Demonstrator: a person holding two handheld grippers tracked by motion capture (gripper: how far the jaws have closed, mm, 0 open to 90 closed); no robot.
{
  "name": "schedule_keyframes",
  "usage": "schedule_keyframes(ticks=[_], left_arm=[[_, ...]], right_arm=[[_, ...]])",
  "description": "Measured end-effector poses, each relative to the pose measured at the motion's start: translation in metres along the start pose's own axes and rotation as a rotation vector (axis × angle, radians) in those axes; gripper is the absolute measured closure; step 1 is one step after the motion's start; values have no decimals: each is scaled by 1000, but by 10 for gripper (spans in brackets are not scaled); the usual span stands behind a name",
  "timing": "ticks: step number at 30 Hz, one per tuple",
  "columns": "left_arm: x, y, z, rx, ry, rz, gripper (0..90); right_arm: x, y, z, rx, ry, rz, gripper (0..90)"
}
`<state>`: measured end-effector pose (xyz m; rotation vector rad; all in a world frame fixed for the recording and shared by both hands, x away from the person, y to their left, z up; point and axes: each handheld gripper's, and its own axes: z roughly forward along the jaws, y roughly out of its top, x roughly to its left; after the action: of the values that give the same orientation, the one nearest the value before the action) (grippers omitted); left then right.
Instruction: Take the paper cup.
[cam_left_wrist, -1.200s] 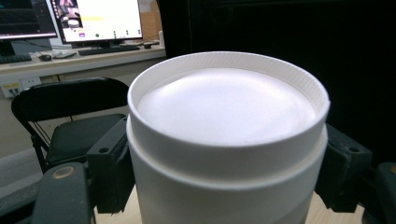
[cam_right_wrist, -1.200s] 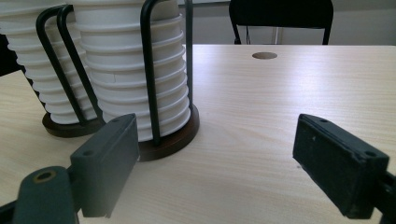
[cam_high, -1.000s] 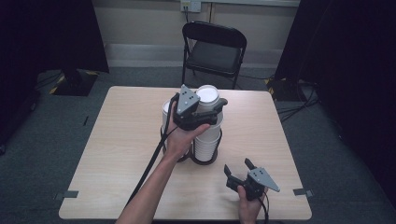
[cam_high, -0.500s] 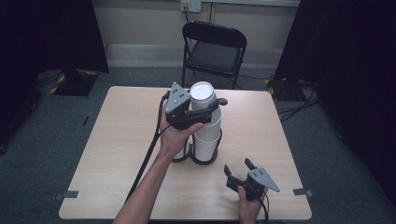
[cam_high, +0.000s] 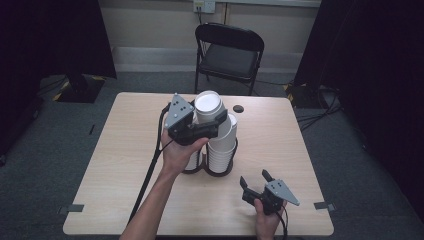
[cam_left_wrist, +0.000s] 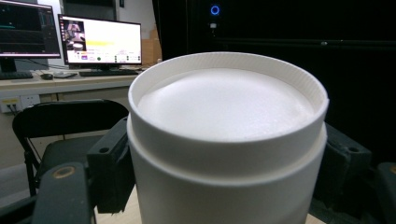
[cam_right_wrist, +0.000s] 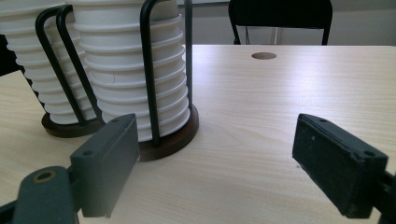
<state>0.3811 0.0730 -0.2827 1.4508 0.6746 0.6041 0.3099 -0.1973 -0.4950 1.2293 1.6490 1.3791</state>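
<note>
Overhead, left gripper (cam_high: 210, 121) clamps white cup (cam_high: 208, 106); right gripper (cam_high: 256, 181) rests agape.

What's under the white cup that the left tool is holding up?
Below the white cup in the left tool, the high view shows stacked cups in a black wire holder on the table. The hand covers the neighbouring stack.

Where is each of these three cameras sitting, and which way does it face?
High view: above the table, looking forward and down; forearms and both claws show.
Left gripper view: on the left claw, facing the upside-down cup it grips.
Right gripper view: on the right claw, low, open, facing the cup stacks.
Shared: the black chair.
</note>
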Motion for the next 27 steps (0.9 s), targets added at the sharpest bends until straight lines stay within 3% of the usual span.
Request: schedule_keyframes(ticks=[4, 15, 19, 27], left_arm=[[-3, -3, -9, 10, -24, 22, 215], [-11, -12, -30, 4, -51, 2, 214], [-15, -12, -39, 4, -72, 27, 214], [-20, -32, -46, 23, -95, -26, 215]], right_arm=[[0, 0, 0, -2, -2, 1, 139], [0, 0, 0, -2, -2, 0, 137], [0, 0, 0, -1, -1, 0, 138], [0, 0, -1, -3, -2, -4, 135]])
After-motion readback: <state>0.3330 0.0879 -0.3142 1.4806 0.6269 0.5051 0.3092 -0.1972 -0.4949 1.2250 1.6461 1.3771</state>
